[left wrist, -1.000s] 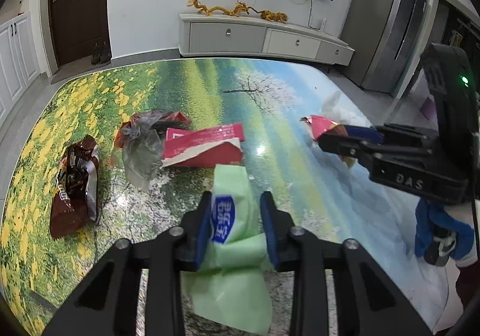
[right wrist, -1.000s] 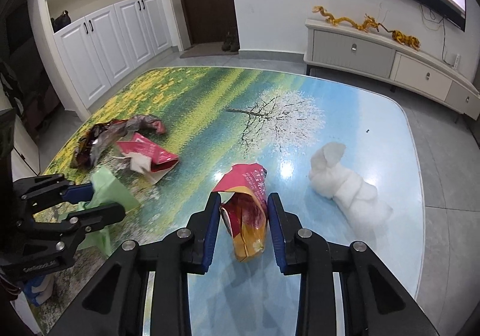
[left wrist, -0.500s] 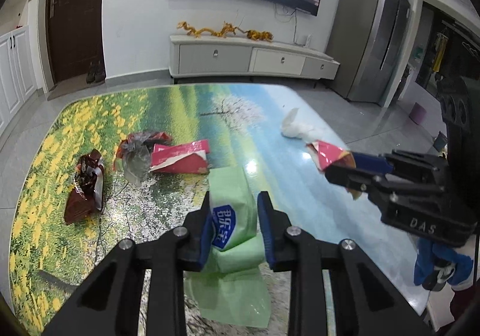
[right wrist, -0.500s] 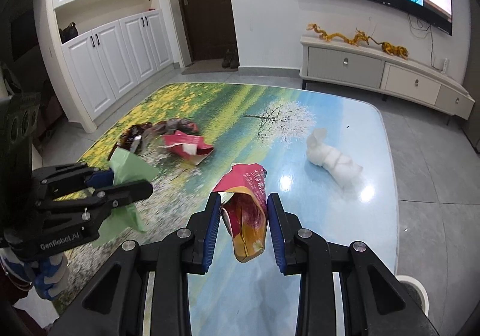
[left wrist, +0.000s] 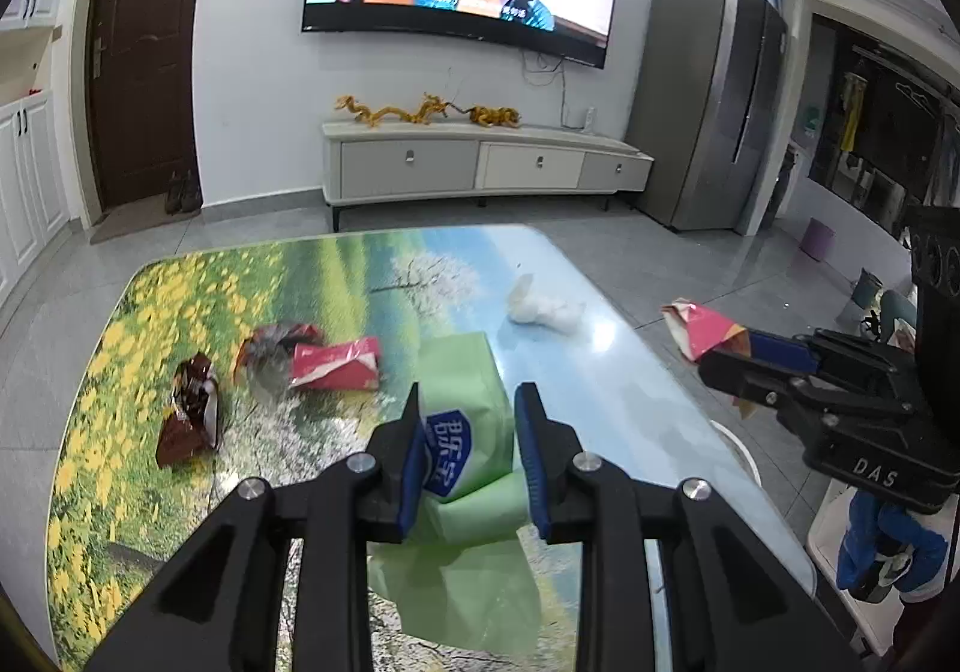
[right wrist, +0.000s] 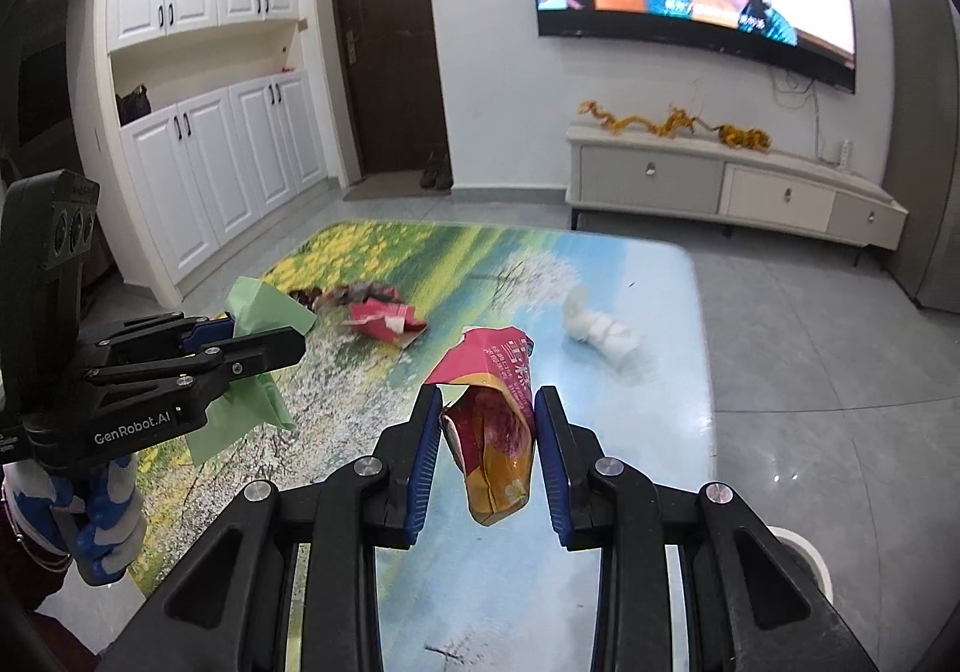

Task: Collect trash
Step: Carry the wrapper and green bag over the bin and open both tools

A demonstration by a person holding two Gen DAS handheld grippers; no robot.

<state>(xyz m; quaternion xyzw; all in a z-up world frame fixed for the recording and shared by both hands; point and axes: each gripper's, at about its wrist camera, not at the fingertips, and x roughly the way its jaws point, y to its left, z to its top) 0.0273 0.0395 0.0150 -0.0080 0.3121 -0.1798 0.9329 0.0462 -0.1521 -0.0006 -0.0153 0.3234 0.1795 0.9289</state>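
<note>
My left gripper (left wrist: 468,420) is shut on a light green plastic wrapper (left wrist: 465,408) and holds it above the table; it also shows in the right wrist view (right wrist: 258,336). My right gripper (right wrist: 487,420) is shut on a red and yellow snack bag (right wrist: 495,420), held above the table's near right part; the bag shows in the left wrist view (left wrist: 699,327). On the table lie a red packet (left wrist: 336,366), a crumpled clear-and-red wrapper (left wrist: 273,348), a brown wrapper (left wrist: 189,414) and a white tissue wad (left wrist: 543,306).
The table (left wrist: 180,300) has a glossy landscape print. A white round rim (right wrist: 807,555) shows on the floor by the table's right edge. A TV cabinet (left wrist: 480,168), door (left wrist: 141,66) and white cupboards (right wrist: 228,162) stand beyond.
Both grippers have risen and drawn back from the table with their wrappers still held; the table and remaining trash now look farther away.
</note>
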